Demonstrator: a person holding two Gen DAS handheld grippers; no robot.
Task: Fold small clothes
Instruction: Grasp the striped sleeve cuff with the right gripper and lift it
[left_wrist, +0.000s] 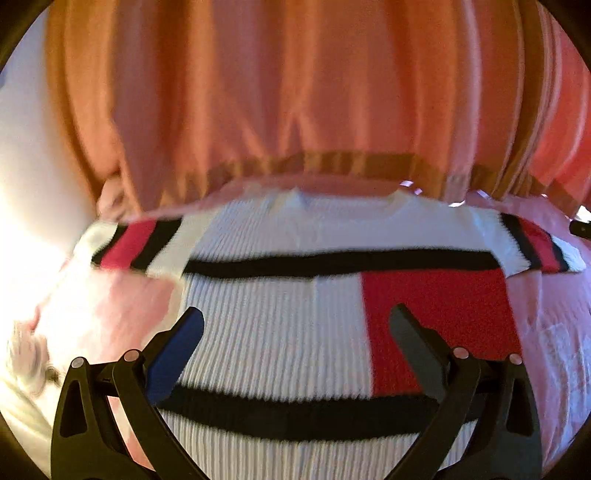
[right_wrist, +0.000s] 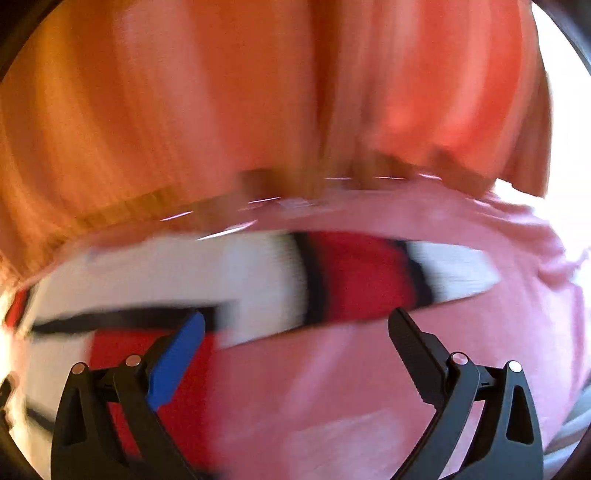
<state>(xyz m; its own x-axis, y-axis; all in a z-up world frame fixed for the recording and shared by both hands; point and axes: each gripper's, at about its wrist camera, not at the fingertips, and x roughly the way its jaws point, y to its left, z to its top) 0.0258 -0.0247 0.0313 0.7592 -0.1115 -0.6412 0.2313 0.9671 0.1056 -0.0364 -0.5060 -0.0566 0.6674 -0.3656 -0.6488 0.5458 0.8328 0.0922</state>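
A small white ribbed sweater (left_wrist: 273, 332) with black stripes and a red block lies flat on a pink sheet (left_wrist: 554, 314), both sleeves spread out. My left gripper (left_wrist: 295, 321) is open and empty, hovering over the sweater's body. In the right wrist view the sweater (right_wrist: 155, 273) is blurred; its right sleeve (right_wrist: 369, 273) with red and black bands stretches out to the right. My right gripper (right_wrist: 295, 325) is open and empty, above the pink sheet (right_wrist: 332, 387) just below that sleeve, its left finger over the sweater's red block.
An orange-pink curtain (left_wrist: 295, 92) with a brown hem hangs behind the far edge of the bed and also fills the top of the right wrist view (right_wrist: 258, 92). Bright white light falls at the left (left_wrist: 29, 184).
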